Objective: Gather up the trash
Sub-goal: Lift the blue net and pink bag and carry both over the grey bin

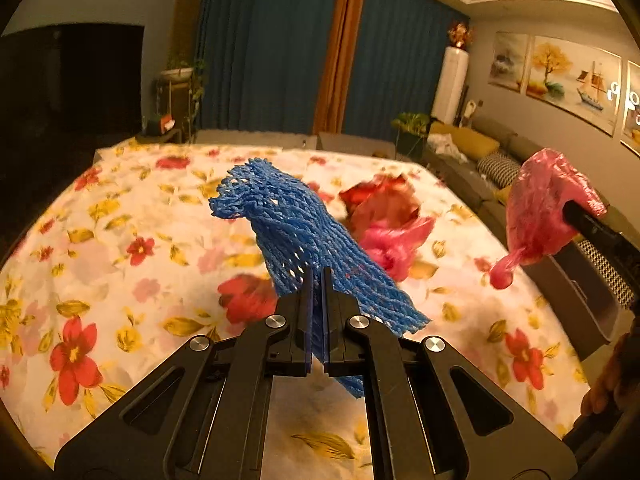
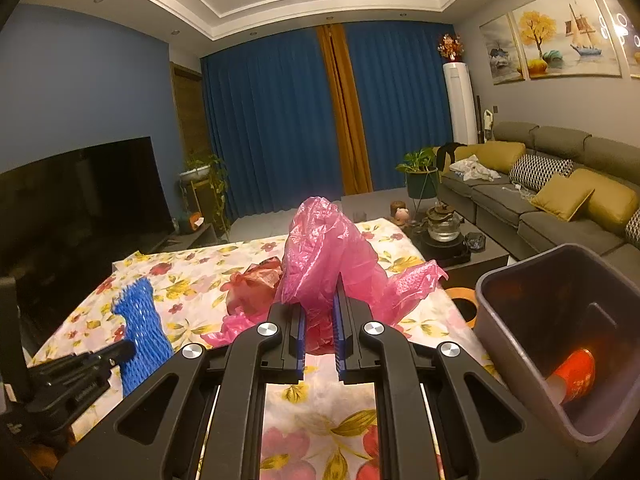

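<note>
Left gripper (image 1: 317,276) clamped narrow on blue foam netting (image 1: 292,232), held at frame centre above floral tablecloth (image 1: 120,240). Right gripper (image 2: 320,300) closed on pink plastic bag (image 2: 320,256), raised at centre frame. Second crumpled red-pink bag (image 2: 252,284) lying on the cloth behind, mid-frame. Grey bin (image 2: 520,320) at lower right beside the table edge, red cup (image 2: 576,372) inside. Blue curtains (image 2: 272,120) across far wall; dark television (image 2: 80,200) at left; grey sofa (image 2: 560,208) with yellow cushions at right.
</note>
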{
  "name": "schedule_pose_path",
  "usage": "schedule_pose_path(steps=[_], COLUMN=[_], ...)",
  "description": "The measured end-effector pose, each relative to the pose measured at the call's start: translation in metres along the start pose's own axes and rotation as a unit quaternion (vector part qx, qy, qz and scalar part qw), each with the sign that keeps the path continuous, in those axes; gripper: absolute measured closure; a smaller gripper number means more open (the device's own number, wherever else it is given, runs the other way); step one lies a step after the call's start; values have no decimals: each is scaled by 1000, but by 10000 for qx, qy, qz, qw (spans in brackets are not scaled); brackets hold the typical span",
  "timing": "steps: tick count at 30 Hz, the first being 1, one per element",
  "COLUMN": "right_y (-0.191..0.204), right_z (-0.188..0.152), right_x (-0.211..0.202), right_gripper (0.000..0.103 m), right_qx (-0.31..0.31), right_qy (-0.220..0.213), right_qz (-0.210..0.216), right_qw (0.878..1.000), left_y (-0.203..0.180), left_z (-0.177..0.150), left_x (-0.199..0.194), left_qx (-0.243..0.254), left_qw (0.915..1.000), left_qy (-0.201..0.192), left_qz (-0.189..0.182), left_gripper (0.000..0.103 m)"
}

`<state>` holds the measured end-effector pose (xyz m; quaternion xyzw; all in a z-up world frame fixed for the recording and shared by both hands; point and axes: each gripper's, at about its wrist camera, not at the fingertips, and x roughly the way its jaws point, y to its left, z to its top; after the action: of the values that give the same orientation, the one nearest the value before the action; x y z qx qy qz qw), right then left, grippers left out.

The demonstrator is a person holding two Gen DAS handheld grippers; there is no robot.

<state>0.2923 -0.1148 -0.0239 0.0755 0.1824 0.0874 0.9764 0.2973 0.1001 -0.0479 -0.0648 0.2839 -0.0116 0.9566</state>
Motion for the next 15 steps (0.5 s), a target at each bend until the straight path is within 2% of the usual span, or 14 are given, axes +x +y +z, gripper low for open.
schedule_pose_path(steps=[7,11,15], right_y=[-21,-43,-70], right_z=[5,12,19], right_x=[-38,-62,-86], right_gripper=[91,91,91], right_qx=[47,-48,-106], right_qy=[-159,-230,-413], right_qz=[-50,-297,-646], right_qw=[9998,9993,9970], left_y=[-34,-64,-106], left_z=[6,9,17], left_x=[-24,-35,-45], left_qx=[272,472,682], left_qw=[9989,9973,9935], left_qy=[-320,-389,-428], left_qz=[-210,-415,-800], left_gripper=[101,101,101])
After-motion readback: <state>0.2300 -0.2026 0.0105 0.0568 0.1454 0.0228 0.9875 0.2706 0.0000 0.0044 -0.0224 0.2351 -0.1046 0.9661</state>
